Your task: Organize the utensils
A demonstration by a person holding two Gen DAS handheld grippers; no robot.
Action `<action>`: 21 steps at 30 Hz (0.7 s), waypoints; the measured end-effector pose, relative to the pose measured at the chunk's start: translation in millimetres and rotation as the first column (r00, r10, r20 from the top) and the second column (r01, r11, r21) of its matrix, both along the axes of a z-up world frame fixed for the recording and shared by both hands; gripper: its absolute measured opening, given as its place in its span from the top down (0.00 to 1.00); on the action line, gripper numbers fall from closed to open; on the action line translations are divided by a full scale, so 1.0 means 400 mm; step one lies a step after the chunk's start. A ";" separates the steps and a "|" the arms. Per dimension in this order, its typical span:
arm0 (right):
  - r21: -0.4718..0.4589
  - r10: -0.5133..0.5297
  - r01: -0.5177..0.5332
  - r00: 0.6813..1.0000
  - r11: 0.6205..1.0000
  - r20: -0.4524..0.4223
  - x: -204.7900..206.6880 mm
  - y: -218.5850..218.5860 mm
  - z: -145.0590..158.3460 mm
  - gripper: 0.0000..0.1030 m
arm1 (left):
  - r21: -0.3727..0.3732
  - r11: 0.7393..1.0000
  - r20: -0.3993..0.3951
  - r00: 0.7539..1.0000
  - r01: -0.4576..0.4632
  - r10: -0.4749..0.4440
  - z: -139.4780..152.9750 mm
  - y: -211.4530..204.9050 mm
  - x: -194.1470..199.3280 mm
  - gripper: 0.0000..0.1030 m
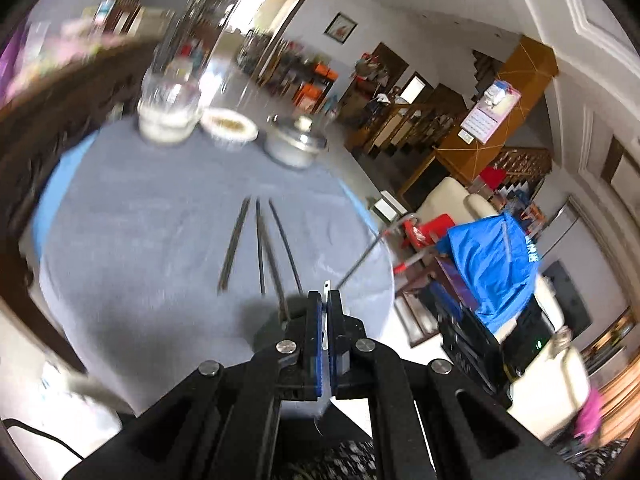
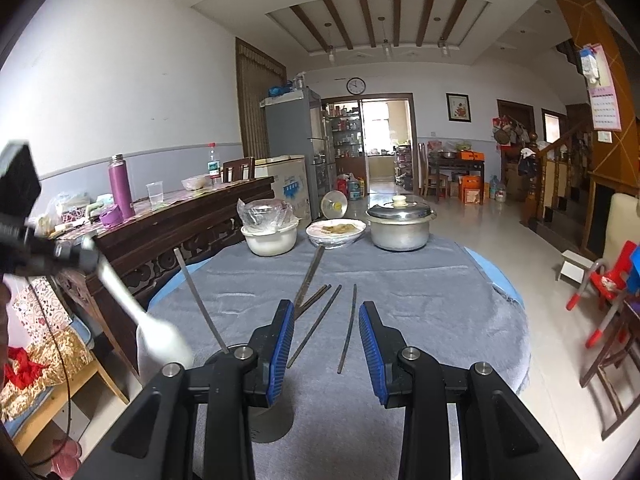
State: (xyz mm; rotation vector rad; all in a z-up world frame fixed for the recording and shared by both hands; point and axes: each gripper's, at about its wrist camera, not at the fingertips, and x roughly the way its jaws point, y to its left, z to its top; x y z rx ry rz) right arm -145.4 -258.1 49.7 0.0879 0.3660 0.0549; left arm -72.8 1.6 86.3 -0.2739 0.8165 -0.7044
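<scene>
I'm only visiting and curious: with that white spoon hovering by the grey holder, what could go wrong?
The white spoon, clamped in the left gripper, is motion-blurred close to the grey holder. It might knock the holder or the chopstick standing in it. The open right gripper straddles several loose chopsticks on the cloth, so it may pinch two or scatter them.

Left claw [image 1: 325, 300] clamped tight, tilted; right claw [image 2: 326, 332] level, agape.

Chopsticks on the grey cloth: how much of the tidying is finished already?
Done: one chopstick stands in the dark holder. In hand: the left tongs grip a white spoon, blurred, beside that holder. Left: several loose chopsticks lie on the cloth, and the right tongs are open above them, holding nothing.
</scene>
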 end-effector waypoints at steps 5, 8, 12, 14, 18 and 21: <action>0.028 -0.025 0.026 1.000 0.999 -0.014 0.003 -0.026 -0.013 0.64 | 0.089 0.996 0.034 0.999 -0.009 0.006 -0.007 -0.077 0.058 0.98; 0.042 -0.040 0.041 0.999 0.998 -0.026 0.009 -0.042 -0.023 0.64 | 0.147 0.989 0.036 0.999 -0.001 -0.005 -0.032 -0.120 0.070 0.98; 0.075 -0.045 0.049 0.998 0.996 -0.047 0.023 -0.064 -0.038 0.64 | 0.211 0.978 0.058 0.998 0.005 -0.017 -0.051 -0.146 0.068 0.98; 0.093 -0.047 0.052 0.997 0.994 -0.057 0.031 -0.076 -0.047 0.64 | 0.210 0.978 0.074 0.997 0.014 -0.030 -0.040 -0.149 0.064 0.98; 0.135 -0.053 0.064 0.995 0.989 -0.083 0.051 -0.098 -0.073 0.64 | 0.168 0.986 0.115 0.993 0.010 -0.030 0.000 -0.124 0.061 0.96; 0.152 -0.061 0.077 0.993 0.985 -0.103 0.066 -0.113 -0.094 0.64 | 0.124 0.992 0.158 0.987 -0.027 0.007 0.037 -0.081 0.065 0.96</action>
